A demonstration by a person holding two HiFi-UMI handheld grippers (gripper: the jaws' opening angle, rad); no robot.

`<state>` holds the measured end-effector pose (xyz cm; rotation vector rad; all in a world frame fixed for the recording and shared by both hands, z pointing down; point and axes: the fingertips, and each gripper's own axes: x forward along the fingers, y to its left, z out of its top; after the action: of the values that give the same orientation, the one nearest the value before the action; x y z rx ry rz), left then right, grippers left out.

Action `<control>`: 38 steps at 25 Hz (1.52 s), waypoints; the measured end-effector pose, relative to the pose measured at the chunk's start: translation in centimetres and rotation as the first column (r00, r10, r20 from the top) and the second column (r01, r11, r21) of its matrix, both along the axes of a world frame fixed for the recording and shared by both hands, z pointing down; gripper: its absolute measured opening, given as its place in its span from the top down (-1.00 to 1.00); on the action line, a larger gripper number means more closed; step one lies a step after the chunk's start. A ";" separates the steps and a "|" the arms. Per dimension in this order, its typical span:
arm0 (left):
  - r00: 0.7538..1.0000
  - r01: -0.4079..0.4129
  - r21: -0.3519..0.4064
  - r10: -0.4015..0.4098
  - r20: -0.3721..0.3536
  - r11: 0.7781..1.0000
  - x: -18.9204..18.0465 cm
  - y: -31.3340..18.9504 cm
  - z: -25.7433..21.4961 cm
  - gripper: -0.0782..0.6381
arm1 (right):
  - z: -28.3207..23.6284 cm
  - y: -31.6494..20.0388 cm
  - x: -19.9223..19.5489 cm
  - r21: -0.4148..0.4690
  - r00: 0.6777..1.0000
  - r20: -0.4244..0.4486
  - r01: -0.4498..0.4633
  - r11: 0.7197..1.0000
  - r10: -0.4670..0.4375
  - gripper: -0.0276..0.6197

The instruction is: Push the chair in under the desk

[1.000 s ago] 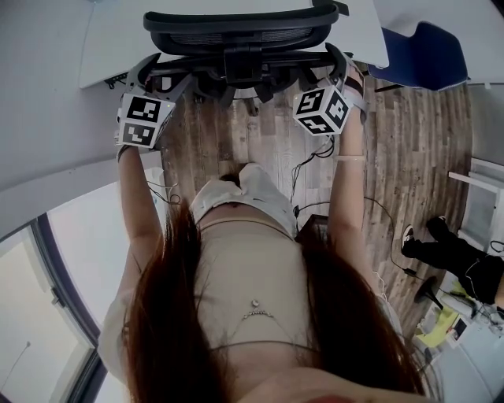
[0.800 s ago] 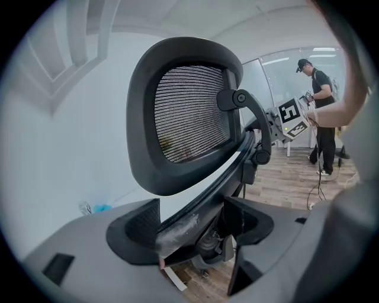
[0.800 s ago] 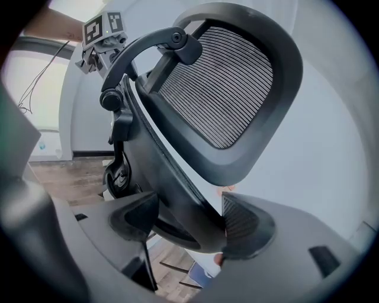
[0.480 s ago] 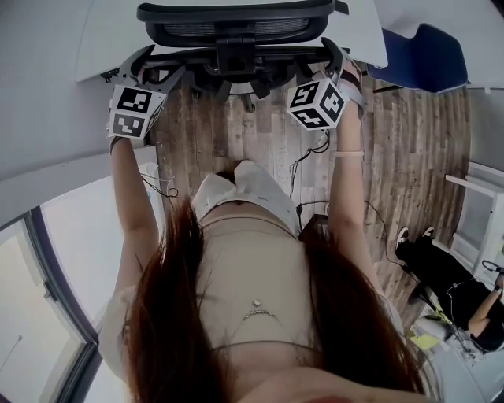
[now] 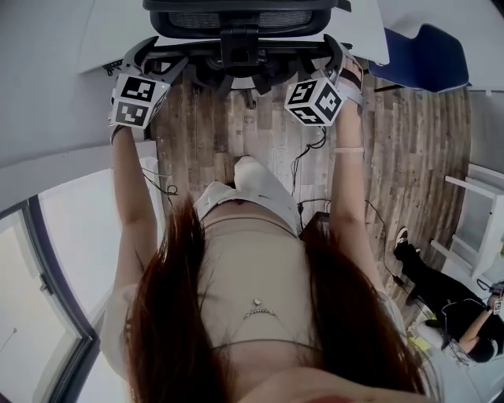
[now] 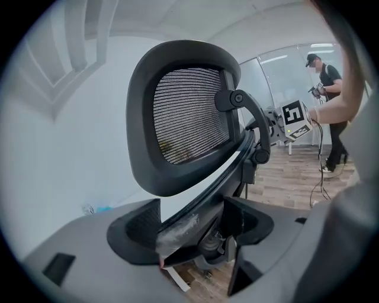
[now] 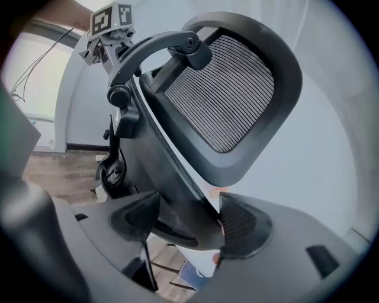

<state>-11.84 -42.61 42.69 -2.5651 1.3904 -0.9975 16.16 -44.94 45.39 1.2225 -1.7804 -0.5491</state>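
Jaws of left gripper (image 6: 189, 228) and right gripper (image 7: 186, 222) each clamp the chair (image 5: 236, 24) by its back frame, one per side. Chair sits against desk (image 5: 98, 35), headrest at its edge. Push looks nearly done; perhaps a last nudge. Count: one gripped chair, one desk, two grippers, one blue chair (image 5: 425, 55) aside.

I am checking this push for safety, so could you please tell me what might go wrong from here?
1. The left gripper and right gripper each pinch only the thin rim of the chair back, so a jaw might slip under pushing force.
2. A loose cable lies on the floor just behind the chair; the person's feet could catch it.
3. The chair's back is close to the desk edge and could knock it.
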 end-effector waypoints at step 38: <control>0.988 0.037 0.087 -0.024 -0.150 0.996 -0.6 13.0 -2.1 0.53 | -4.6 13.6 -1.8 -0.064 0.855 0.488 -0.162 0.985 0.173 0.30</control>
<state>-12.41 -29.58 40.56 -2.6065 1.4774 -0.7426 14.33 -31.35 40.79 1.5878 -2.0581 -0.1130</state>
